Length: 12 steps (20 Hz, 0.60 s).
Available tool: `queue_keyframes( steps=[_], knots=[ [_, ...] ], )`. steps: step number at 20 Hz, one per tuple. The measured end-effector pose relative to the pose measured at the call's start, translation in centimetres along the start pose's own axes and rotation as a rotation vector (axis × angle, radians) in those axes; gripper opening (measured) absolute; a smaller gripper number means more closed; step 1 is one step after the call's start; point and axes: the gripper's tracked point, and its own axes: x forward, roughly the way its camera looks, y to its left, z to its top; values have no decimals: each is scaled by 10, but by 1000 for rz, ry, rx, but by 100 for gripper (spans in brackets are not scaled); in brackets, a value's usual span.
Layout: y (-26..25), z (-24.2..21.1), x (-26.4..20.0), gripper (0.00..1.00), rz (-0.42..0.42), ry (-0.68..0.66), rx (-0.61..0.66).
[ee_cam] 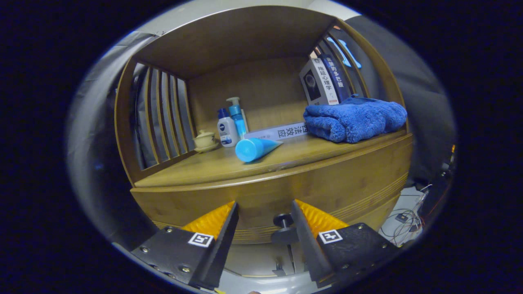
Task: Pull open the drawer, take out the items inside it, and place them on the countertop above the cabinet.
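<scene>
Knob: the dark drawer knob [283,222] sits just inside the right finger of your claw [264,204], low on the bamboo cabinet's drawer front [327,188].
Claw: spread wide and holding nothing; the knob lies off-centre in the gap, close to the right finger's tip.
Drawer: it looks closed, so whatever is inside is hidden from you.
Step in hand: by my reading, you are lining up to grip the knob.
How to do it well: shift the claw a little toward the right so the knob is centred between the fingers, push forward until both pads flank its stem, then close firmly and pull straight back, level with the drawer front.
Surface: above the knob, the surface [229,165] already carries a blue tube [255,148], two pump bottles [231,122], a small teacup [205,140] and a folded blue towel [353,119]; the bare patch in front of the tube looks best for setting items down.
</scene>
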Motion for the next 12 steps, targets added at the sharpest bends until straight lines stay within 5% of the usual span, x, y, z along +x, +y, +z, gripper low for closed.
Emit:
queue_keyframes(
  steps=[12],
  knots=[
    [0,1,2,80,-10,-32,-7]
  ],
)
